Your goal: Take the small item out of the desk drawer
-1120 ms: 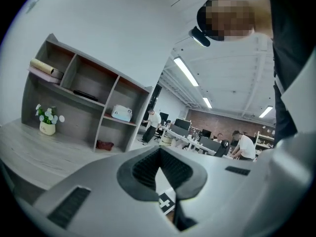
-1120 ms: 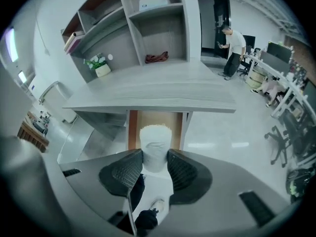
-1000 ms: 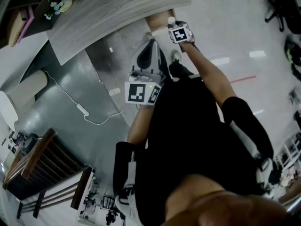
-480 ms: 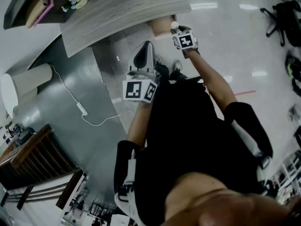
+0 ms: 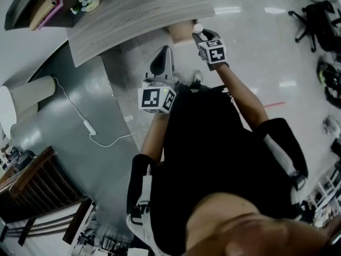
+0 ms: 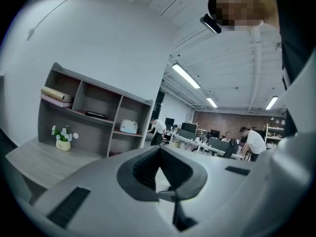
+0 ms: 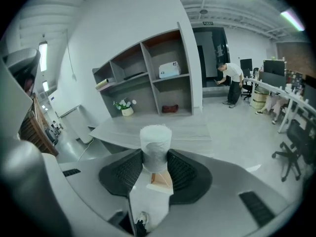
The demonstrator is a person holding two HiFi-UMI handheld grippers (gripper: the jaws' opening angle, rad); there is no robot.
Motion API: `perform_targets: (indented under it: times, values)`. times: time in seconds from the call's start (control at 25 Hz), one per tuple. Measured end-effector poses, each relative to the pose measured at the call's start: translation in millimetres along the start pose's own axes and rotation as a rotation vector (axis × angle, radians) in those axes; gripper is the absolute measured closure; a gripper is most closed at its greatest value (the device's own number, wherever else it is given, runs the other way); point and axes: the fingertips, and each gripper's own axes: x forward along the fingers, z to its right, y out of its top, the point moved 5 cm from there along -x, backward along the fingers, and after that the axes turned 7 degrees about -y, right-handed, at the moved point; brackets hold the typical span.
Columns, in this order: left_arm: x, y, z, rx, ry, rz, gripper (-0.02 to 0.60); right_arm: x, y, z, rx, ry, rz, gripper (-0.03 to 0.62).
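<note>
1. Black sleeves cover both upper arms and the forearms are bare. The head view looks down the person's front to a glossy grey floor (image 5: 106, 111).
2. Right arm: it reaches forward, nearly straight and away from the body. The wrist ends at the right tongs (image 7: 155, 154), just off the edge of the pale wood surface (image 5: 138, 9).
3. Right tongs: they are pinching the item (image 7: 156, 141), a small white cylinder that stands upright between the two ribbed dark pads (image 7: 123, 174). The pads press on its lower half, and its upper half rises above the tips.
4. The item is held in the air, off the surface.
   - In the head view it is a white dot at the tip of the tongs, just beside the tan drawer (image 5: 181, 32). The drawer juts out from under the surface's edge.
   - In the right gripper view a tan patch of the drawer shows below the item, through the gap between the jaws.
5. Left arm: it is bent at the elbow, with the forearm running up close along the body. The left tongs (image 6: 159, 151) sit nearer the torso than the right ones and point towards the surface.
6. Left tongs: the tips are pressed together, and the pads form a narrow wedge with nothing in it. They touch nothing.
7. At the back of the surface stands a grey shelf unit (image 6: 98, 112), with a flower pot (image 6: 62, 141) on the surface at its foot. A white cable (image 5: 88, 127) lies on the floor to the left.
</note>
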Motion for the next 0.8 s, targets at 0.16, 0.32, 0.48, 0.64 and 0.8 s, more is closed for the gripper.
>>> perform_targets:
  times: [0.16, 0.32, 0.48, 0.64, 0.8]
  values:
    - [-10, 6, -5, 0.014, -0.004, 0.014, 0.583, -30, 13, -16, 0.005, 0.007, 0.058, 0.438]
    - [-19, 11, -11, 0.002, -0.016, 0.017, 0.583, -63, 29, -31, 0.006, 0.018, 0.134, 0.437]
    - [-28, 11, -15, 0.005, -0.039, 0.016, 0.583, -98, 47, -49, 0.008, 0.036, 0.222, 0.437]
    - [-38, 15, -15, 0.000, -0.041, 0.021, 0.583, -135, 63, -66, 0.002, 0.049, 0.310, 0.437]
    - [-44, 15, -21, 0.004, -0.029, 0.034, 0.583, -166, 71, -78, -0.007, 0.055, 0.379, 0.437]
